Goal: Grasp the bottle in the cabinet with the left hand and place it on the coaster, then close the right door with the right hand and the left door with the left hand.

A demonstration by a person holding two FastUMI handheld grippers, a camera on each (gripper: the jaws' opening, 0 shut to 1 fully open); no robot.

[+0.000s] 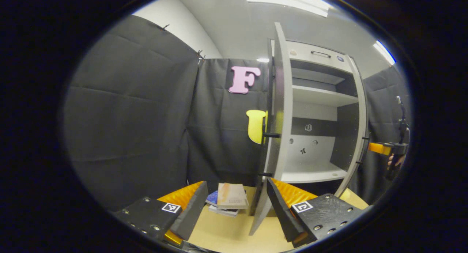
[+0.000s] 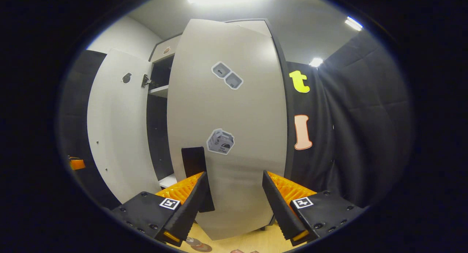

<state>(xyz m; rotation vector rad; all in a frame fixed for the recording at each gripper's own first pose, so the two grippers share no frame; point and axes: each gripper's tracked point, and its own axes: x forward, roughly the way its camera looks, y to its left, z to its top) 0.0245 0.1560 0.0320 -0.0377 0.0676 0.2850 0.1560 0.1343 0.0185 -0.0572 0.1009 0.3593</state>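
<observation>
The grey cabinet stands open, and the shelves I can see hold nothing. Its left door is edge-on just ahead of my left gripper, which is open and holds nothing, with the door's lower edge by its right finger. In the right gripper view the right door stands close in front, with its black handle behind the left finger. My right gripper is open at that door's outer face. It also appears as the right gripper beyond the right door's edge.
A small stack of books lies on the wooden table in front of the left gripper. The left door's inner face swings wide at the left. Black cloth walls close in the booth on both sides.
</observation>
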